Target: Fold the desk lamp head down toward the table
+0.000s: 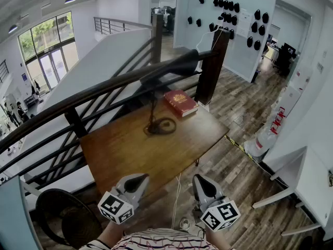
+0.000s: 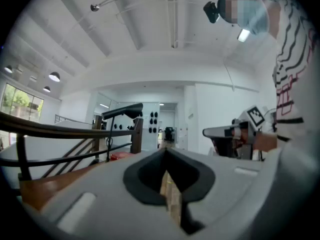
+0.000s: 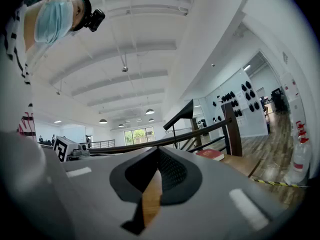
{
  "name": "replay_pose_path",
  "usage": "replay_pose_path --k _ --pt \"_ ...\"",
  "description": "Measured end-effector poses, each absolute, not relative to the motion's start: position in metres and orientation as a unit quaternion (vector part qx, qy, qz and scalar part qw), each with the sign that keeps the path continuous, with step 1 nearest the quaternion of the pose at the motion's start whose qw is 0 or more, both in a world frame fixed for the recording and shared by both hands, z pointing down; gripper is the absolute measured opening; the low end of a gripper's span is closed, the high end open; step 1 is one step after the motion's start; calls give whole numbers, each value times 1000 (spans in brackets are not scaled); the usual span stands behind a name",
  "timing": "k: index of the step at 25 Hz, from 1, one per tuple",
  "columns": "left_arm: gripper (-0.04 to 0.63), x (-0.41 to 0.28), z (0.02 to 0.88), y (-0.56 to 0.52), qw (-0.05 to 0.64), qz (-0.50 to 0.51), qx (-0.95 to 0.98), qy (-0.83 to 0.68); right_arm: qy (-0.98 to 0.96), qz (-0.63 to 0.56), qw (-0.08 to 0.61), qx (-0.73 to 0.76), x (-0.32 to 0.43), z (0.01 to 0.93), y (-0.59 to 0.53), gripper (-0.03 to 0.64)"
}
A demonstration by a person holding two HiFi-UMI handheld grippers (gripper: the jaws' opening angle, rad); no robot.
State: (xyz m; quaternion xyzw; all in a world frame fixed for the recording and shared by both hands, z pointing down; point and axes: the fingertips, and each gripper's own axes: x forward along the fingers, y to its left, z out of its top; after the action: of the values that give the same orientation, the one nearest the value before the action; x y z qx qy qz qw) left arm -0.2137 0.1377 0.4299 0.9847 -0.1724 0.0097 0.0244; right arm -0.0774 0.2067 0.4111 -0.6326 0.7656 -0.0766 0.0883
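Desk lamp [image 1: 152,107], black, with a thin stem on a ring-shaped base, stood near the far edge of the brown wooden tabletop [image 1: 125,152], roughly midway along that edge. Its long flat head [image 1: 179,65] was raised and reached out level above the stem, so the fold had not begun.

At the left, my left gripper [image 1: 134,182], grey with a marker cube, hovered level at the near edge of the tabletop, well apart from the lamp. Its jaws were pressed together with nothing between them. Further along, the lamp head lined up in the head view with the black stair railing [image 1: 78,102] behind the table, so I judged depth from the gripper views instead. Right of the base, a red hardback book [image 1: 180,102] lay near the far right corner, close to the lamp but not touching it. My right gripper [image 1: 204,184] hung off the near right corner, likewise closed and empty.

I reckoned the good way was to spread one pair of jaws first, reach over the table, take the head near its free end, and swing it down slowly. The other gripper could pin the base so the lamp neither tipped nor slid into the book.
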Motion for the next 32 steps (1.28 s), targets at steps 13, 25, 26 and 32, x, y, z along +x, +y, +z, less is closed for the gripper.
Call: replay_pose_path --k 13,25,26,32 --pt "262 -126 422 122 18 -6 973 -229 793 -88 66 -600 6 414 179 252" --pt "268 -24 442 110 22 -10 954 -299 828 -84 56 -552 119 422 156 259" --pt "268 -17 448 109 23 -9 952 -304 831 -84 55 -547 128 426 152 259" --pt "268 4 452 95 23 1 944 -328 840 -96 63 -530 152 431 136 258"
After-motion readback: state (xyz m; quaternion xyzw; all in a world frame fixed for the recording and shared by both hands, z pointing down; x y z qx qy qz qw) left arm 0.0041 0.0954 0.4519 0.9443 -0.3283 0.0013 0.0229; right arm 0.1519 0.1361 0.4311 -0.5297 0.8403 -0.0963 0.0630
